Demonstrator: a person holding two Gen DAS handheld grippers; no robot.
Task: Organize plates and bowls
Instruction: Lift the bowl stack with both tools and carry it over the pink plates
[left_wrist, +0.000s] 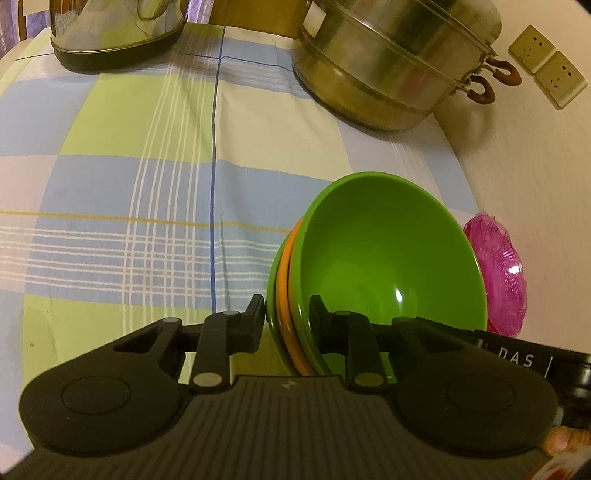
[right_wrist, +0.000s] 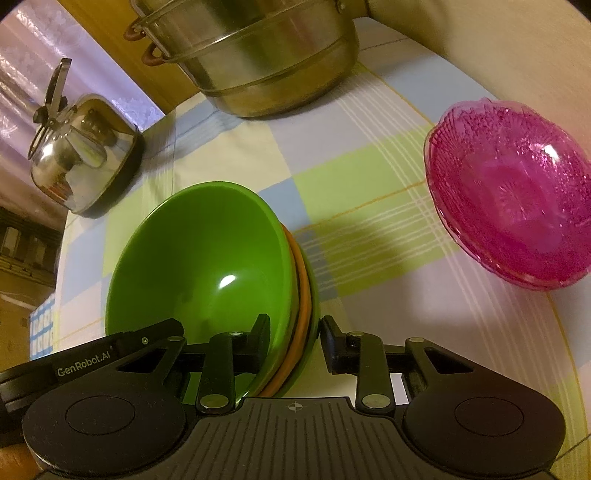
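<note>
A stack of nested bowls, green on top (left_wrist: 388, 258) with an orange one between green ones, is held tilted above the checked tablecloth. My left gripper (left_wrist: 288, 317) is shut on the stack's rim, one finger inside the top bowl, one outside. My right gripper (right_wrist: 295, 332) is shut on the opposite rim of the same stack (right_wrist: 207, 266). A stack of pink glass plates (right_wrist: 513, 214) lies on the cloth to the right; its edge shows in the left wrist view (left_wrist: 498, 273) behind the bowls.
A large steel steamer pot (left_wrist: 391, 62) stands at the back of the table, also in the right wrist view (right_wrist: 258, 55). A steel kettle (right_wrist: 81, 155) stands at the back left (left_wrist: 114, 33). Wall sockets (left_wrist: 546, 66) sit on the wall right of the table.
</note>
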